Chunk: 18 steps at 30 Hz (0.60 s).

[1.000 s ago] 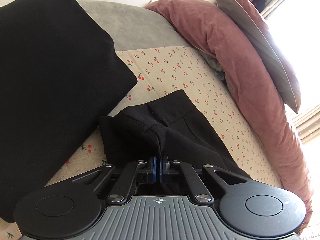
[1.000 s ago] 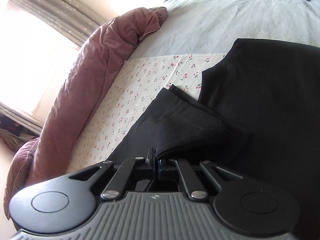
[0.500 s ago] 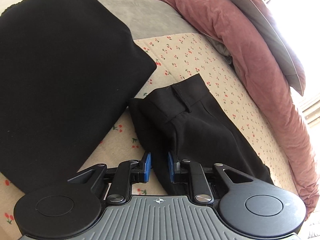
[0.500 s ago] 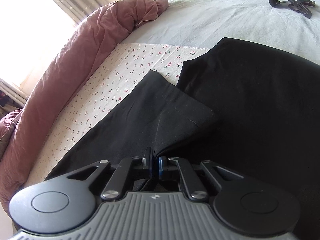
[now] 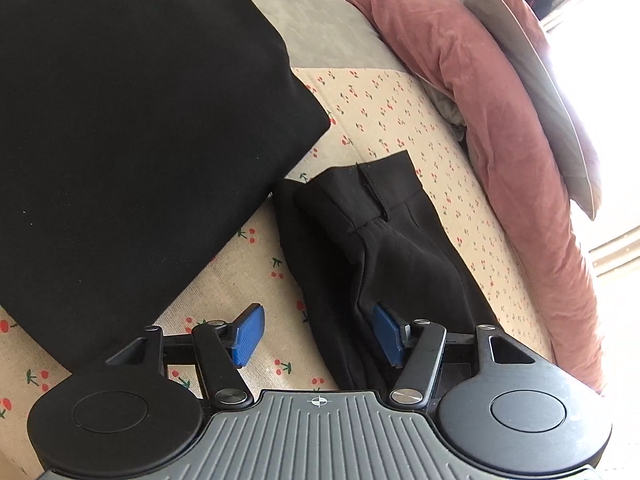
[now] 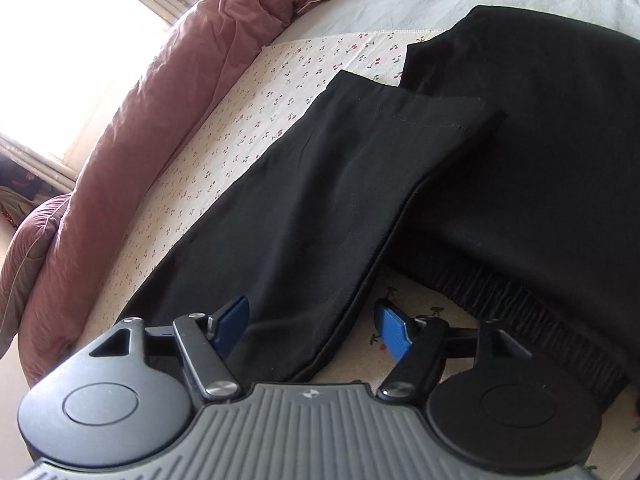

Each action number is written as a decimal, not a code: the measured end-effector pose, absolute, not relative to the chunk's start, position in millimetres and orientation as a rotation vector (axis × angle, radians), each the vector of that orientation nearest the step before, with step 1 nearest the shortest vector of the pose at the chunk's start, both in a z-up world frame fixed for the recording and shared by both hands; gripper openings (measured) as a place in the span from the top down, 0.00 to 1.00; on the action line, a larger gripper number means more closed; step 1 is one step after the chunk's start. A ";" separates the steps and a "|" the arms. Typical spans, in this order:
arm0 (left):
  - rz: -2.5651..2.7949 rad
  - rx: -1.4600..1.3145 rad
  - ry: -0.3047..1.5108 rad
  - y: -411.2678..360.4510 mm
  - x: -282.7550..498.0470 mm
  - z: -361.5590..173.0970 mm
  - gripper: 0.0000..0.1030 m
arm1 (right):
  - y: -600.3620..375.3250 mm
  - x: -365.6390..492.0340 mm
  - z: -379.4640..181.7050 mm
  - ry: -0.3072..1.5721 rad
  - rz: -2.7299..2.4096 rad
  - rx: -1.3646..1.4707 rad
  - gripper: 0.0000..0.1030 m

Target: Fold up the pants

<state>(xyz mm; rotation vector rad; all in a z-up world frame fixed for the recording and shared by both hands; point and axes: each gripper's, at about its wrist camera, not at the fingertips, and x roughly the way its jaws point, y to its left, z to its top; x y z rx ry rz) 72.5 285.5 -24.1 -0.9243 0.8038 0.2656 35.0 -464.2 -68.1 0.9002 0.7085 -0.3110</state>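
Lying on the cherry-print sheet [image 5: 384, 120] of the bed, the black pants [image 6: 320, 200] are making one long narrow strip, already doubled leg on leg. The left tool [image 5: 318, 338] is hovering at the waistband end [image 5: 372, 192], the right tool [image 6: 314, 330] at the hem end [image 6: 420, 108], so each hand is nearer to its own end of the strip. Both tools have just been opening and their blue pads are now standing apart. An edge of the cloth is lying between each pair, but nothing is pressing on it. The long axis is running from one tool to the other, so the next fold is probably needing one end carried toward the other. A larger black garment [image 5: 132, 128] is lying just beside the pants, and the hem corner seems to be overlapping it.
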 end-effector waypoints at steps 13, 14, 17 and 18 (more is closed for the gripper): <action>0.334 -0.895 0.741 270.7 121.5 -32.7 0.95 | -490.5 49.5 -84.2 0.606 -0.349 1.008 0.95; 0.313 -0.913 0.721 276.3 116.8 -27.2 0.95 | -494.2 41.7 -80.5 0.560 -0.344 1.035 0.95; 0.281 -0.968 0.676 288.8 110.3 -10.6 0.97 | -492.4 27.4 -49.8 0.448 -0.295 0.988 0.95; 0.277 -0.974 0.665 289.7 111.1 -4.9 0.97 | -489.5 28.3 -36.8 0.428 -0.282 0.959 0.95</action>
